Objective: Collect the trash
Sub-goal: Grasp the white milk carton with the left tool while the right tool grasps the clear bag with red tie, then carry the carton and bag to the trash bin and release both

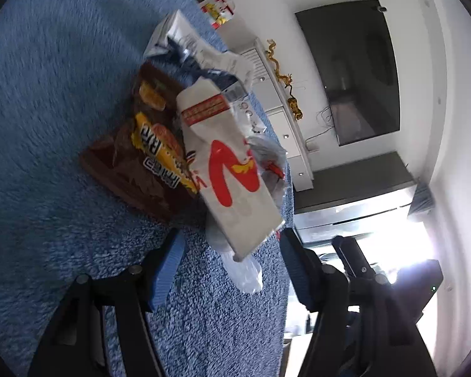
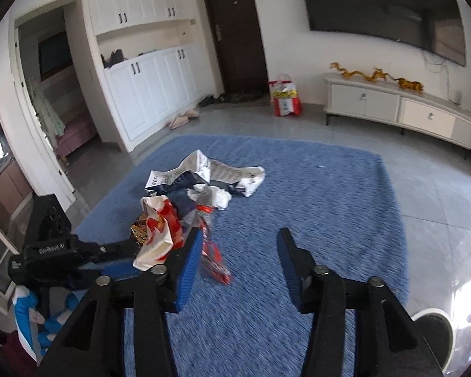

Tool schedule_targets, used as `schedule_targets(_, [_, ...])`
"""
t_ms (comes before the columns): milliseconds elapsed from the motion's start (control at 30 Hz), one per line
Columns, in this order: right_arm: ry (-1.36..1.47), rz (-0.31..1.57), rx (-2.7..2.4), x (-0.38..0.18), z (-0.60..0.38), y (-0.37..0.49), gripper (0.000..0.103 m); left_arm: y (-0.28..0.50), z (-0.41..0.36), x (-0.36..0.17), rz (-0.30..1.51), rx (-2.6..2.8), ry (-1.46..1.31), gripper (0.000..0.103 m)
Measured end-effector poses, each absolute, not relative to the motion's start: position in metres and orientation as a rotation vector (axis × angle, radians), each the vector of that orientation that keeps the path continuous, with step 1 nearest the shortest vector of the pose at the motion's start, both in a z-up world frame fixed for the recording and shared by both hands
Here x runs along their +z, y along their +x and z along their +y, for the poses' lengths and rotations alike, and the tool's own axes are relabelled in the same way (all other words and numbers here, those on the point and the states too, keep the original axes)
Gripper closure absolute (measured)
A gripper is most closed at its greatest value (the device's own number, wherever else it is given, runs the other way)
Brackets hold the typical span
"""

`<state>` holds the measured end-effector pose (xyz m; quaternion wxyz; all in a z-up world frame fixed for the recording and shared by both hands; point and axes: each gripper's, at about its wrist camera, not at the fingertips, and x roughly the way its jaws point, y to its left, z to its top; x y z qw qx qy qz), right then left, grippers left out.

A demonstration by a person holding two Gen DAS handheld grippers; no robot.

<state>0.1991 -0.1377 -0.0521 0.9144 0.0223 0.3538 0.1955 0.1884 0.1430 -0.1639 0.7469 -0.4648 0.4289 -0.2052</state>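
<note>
Blue-padded left gripper (image 1: 229, 251), jaws spread and empty, hovers near a white paper fast-food bag with red lettering (image 1: 229, 163) on the blue shag rug (image 1: 47, 94), its long axis running away; right gripper (image 2: 238, 251), also parted, stands farther right.

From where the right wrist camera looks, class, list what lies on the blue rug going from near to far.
Red clear wrapper → white and red paper bag → crumpled white tissue → white printed packaging → far edge of the blue rug.
</note>
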Motion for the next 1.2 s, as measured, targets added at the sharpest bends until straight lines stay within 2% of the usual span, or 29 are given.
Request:
schedule_targets(133, [0.051,0.759,0.432,-0.063,-0.119,0.220,0.048,0.199,0.143,-0.172,0.928,-0.478,-1.046,0.046])
schedule_targets(400, [0.101,0.830,0.476,-0.089,-0.096,0.256,0.048,0.217,0.142,-0.188,0.935,-0.515,-1.125,0.073])
schedule_targets(533, [0.131,0.868,0.497,-0.101,-0.089,0.266,0.049,0.217,0.142,-0.188,0.914,-0.532,-1.107,0.080])
schedule_targets(600, [0.151,0.887,0.515,-0.106,-0.088,0.271,0.053,0.218,0.139,-0.186,0.909,-0.544,-1.099,0.084])
schedule_targets(633, [0.165,0.902,0.524,-0.109,-0.088,0.273,0.064,0.218,0.137,-0.184,0.907,-0.548,-1.094,0.085])
schedule_targets(667, [0.179,0.912,0.529,-0.111,-0.089,0.275,0.080,0.216,0.135,-0.183,0.904,-0.552,-1.083,0.087])
schedule_targets(733, [0.211,0.909,0.530,-0.112,-0.095,0.274,0.089,0.213,0.131,-0.178,0.897,-0.555,-1.061,0.089])
schedule_targets(1200, [0.233,0.752,0.482,-0.059,-0.153,0.203,0.091,0.180,0.125,-0.135,0.822,-0.557,-0.965,0.089])
